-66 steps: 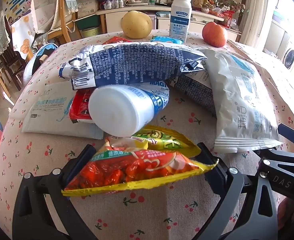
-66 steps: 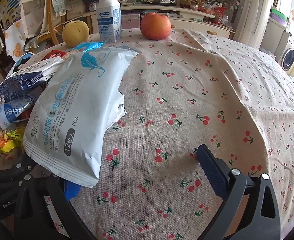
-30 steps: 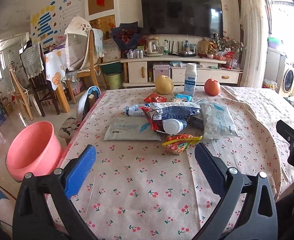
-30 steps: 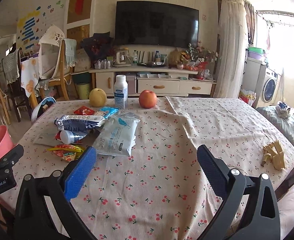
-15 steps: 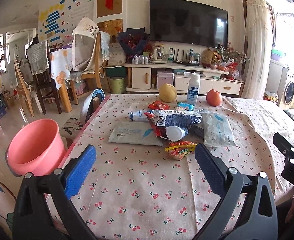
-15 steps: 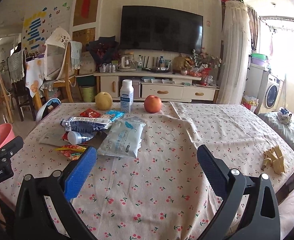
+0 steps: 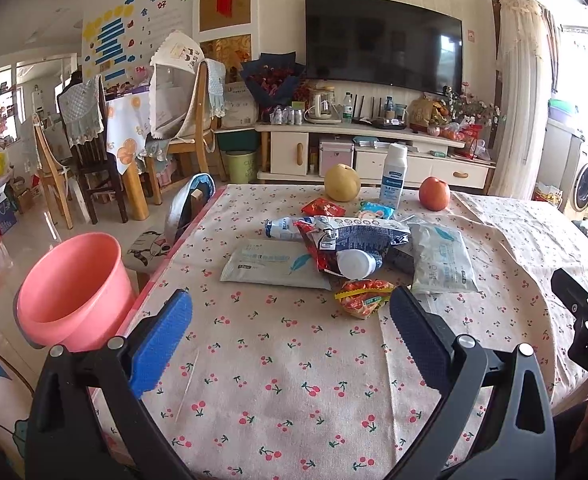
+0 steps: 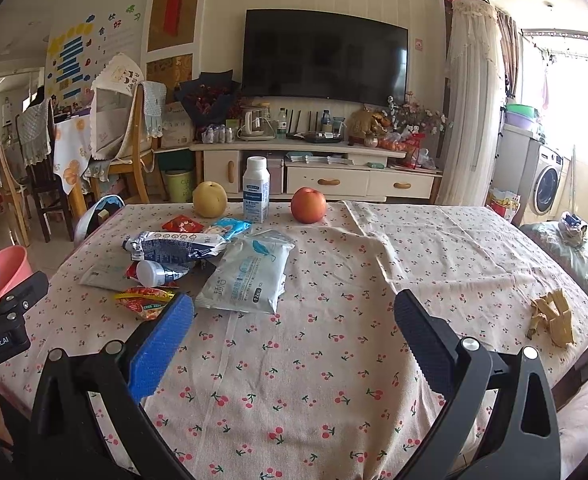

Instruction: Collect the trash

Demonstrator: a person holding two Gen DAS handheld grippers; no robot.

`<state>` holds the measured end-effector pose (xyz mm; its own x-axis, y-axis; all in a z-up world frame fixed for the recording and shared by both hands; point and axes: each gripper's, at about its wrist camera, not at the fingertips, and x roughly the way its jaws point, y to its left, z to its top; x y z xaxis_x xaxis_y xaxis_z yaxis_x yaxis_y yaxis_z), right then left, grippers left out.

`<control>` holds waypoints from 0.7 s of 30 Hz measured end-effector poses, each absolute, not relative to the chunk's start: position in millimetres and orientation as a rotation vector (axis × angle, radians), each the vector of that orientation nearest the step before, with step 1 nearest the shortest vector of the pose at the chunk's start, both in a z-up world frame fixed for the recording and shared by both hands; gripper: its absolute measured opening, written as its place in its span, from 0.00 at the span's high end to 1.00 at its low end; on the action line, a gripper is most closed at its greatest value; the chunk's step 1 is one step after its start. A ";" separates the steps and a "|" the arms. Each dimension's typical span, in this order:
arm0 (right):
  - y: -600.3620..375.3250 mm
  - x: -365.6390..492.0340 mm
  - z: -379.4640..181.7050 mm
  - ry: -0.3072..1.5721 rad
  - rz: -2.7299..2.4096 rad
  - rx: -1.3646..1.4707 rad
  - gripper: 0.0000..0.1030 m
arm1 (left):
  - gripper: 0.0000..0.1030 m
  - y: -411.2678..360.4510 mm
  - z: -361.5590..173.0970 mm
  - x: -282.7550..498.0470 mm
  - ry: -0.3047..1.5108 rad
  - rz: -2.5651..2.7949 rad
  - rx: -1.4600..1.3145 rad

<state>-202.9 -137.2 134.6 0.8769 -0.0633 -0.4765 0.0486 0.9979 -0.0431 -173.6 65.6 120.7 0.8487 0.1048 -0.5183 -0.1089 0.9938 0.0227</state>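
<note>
Presently:
Left gripper (image 7: 290, 332): jaws wide apart, empty.
Right gripper (image 8: 294, 330): likewise.
Snack packet (image 7: 363, 297): table's (image 7: 294, 380) left half, dead ahead of the left gripper, lying crosswise.
Bucket (image 7: 72, 292): off the table's left edge.

Wall-mounted TV (image 8: 325, 54) above cream cabinet (image 8: 317, 178); wooden chairs (image 7: 198, 120) left; sunlit window right.

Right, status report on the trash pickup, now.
Left gripper open, empty. Right gripper open, empty. Wrapper pile on table, untouched; pink bucket at table's left edge. Nothing in the way.
</note>
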 end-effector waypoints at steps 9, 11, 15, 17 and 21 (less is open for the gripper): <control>-136.4 -201.8 131.2 0.504 -0.061 -0.036 0.04 | 0.03 66.0 120.0 -173.4 0.547 0.112 -0.013; -137.0 -200.4 130.6 0.509 -0.064 -0.037 0.04 | 0.03 66.3 118.3 -172.8 0.550 0.112 -0.018; -136.8 -200.0 129.5 0.510 -0.063 -0.038 0.04 | 0.03 67.5 114.9 -171.3 0.555 0.112 -0.026; -138.0 -199.0 129.0 0.514 -0.063 -0.038 0.04 | 0.03 67.3 112.7 -169.9 0.562 0.111 -0.028; -141.4 -194.5 125.3 0.527 -0.063 -0.038 0.04 | 0.03 66.2 110.7 -168.3 0.568 0.111 -0.028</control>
<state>-194.5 -141.4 125.3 0.8623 -0.0701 -0.5015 0.0507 0.9973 -0.0523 -168.3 66.2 110.7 0.8374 0.0973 -0.5379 -0.1126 0.9936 0.0045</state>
